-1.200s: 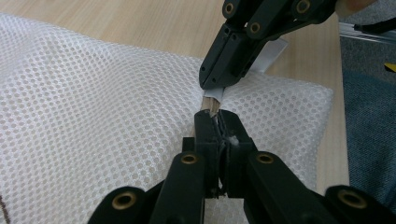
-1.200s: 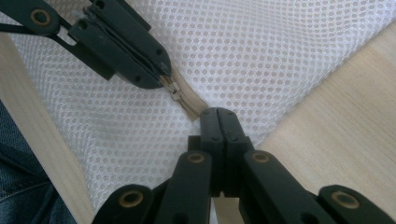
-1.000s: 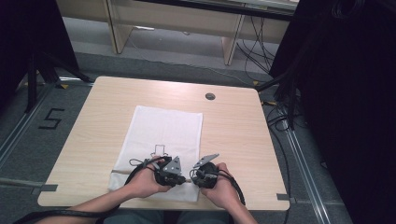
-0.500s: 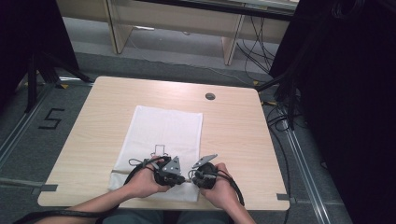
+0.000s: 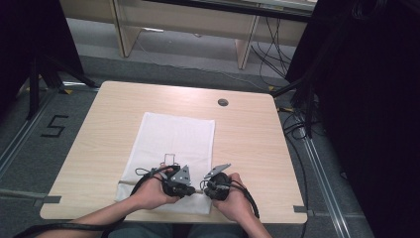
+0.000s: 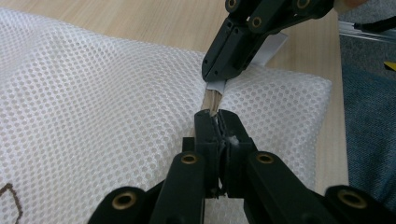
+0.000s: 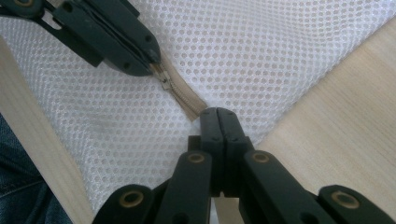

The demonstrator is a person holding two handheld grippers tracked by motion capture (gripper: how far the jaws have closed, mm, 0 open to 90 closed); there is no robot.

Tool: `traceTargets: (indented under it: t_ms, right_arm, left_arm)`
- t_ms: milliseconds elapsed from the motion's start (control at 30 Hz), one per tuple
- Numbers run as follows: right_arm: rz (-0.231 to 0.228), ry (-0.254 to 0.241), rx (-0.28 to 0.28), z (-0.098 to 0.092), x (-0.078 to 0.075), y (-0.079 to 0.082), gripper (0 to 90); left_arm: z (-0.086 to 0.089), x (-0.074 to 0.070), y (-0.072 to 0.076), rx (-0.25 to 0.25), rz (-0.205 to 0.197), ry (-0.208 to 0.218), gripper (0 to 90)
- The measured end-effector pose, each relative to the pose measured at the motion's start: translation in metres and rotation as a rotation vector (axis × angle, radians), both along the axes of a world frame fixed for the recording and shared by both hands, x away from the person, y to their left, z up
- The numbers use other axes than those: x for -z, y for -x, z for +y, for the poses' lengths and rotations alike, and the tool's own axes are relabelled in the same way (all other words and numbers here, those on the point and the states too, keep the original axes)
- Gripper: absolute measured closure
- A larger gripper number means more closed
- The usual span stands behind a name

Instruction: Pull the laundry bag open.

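On the table (image 5: 257,148), 2 grippers (jaws closed) pinch the mesh bag's (image 5: 173,136) zipper (image 7: 180,100).

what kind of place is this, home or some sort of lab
Most likely a lab or recording workspace, not a home. A bare wooden table stands on grey carpet with a taped number 5 on the floor, loose cables run behind it, and a white mesh bag lies alone on top.

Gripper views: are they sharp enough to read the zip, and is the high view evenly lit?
Left gripper view: white mesh laundry bag crisp, its own jaws soft close up. Right gripper view: beige zip sharp, near jaws blurred. High view: light wooden table evenly lit, no glare, right side falling into darkness.
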State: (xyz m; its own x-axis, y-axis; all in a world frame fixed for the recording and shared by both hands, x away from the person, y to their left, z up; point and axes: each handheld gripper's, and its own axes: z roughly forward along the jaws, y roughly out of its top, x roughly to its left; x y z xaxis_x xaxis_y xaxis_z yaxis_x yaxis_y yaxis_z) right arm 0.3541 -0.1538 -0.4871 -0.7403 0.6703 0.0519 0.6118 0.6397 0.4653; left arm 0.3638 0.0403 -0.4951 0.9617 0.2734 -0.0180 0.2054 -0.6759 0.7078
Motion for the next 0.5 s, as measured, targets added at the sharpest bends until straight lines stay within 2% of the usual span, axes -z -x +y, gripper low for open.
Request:
traceTargets:
  t_ms: [500]
  right_arm:
    - [-0.006,-0.002,-0.007,-0.0004,0.0004,-0.0004,90.0]
  left_arm:
    - [0.0047,-0.0003,0.0012,-0.005,0.003,0.001,87.2]
